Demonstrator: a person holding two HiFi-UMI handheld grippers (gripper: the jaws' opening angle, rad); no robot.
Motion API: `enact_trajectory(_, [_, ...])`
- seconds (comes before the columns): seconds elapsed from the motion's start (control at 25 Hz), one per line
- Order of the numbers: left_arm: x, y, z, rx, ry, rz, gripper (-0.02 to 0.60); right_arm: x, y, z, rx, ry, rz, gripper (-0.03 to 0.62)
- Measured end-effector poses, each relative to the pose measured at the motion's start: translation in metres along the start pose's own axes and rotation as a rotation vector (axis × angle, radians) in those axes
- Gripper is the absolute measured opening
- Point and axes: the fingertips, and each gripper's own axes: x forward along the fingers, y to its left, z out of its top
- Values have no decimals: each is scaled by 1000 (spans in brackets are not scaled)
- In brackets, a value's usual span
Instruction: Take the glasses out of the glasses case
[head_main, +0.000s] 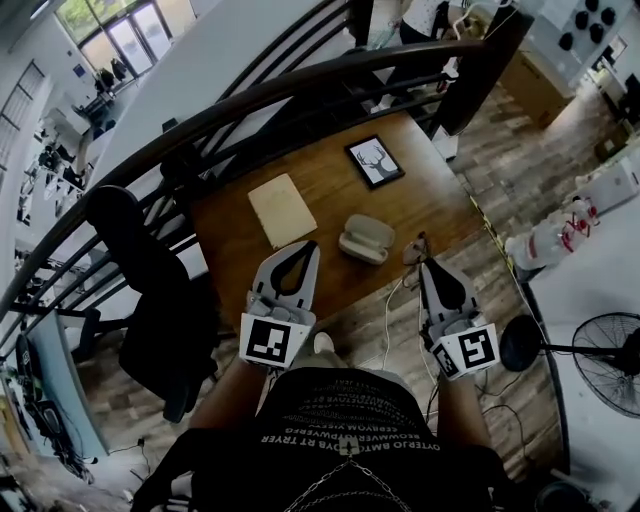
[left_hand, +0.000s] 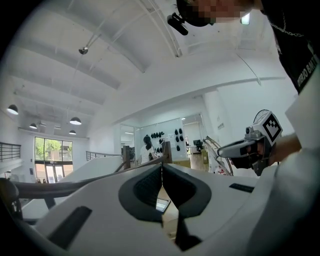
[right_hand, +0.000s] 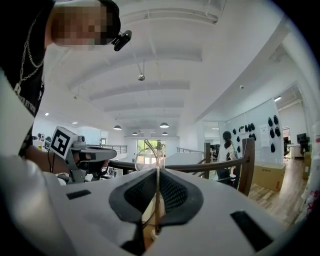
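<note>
Plainly, right hand-held gripper (right_hand: 157, 171) pinches the glasses (right_hand: 149, 158), left hand-held gripper (left_hand: 162, 168) clenched, open glasses case (head_main: 367, 238) empty.

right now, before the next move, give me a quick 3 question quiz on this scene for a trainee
1. True or false: the glasses case lies open on the table.
2. Multiple choice: what does the framed picture on the table show? A) a deer's head B) a sailboat C) a flower
3. Short answer: whose jaws are shut on the glasses, those of the left gripper or those of the right gripper?

Key: 1 true; 2 A; 3 the right gripper. The left gripper's jaws are together with nothing between them.
</note>
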Motion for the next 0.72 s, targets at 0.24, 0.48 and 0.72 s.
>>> enact_trajectory(0.24, [13,14,1,-5,-18,-24,28,17,0,8,-22,-4,-14,26])
enact_trajectory(0.48, [27,14,-9,-18,-1,-29,28,22,-17,3,-17,7,-23,26])
enact_trajectory(0.72, [40,19,-15,-25,13,5,29,40,-32,-10,5,16,12,26])
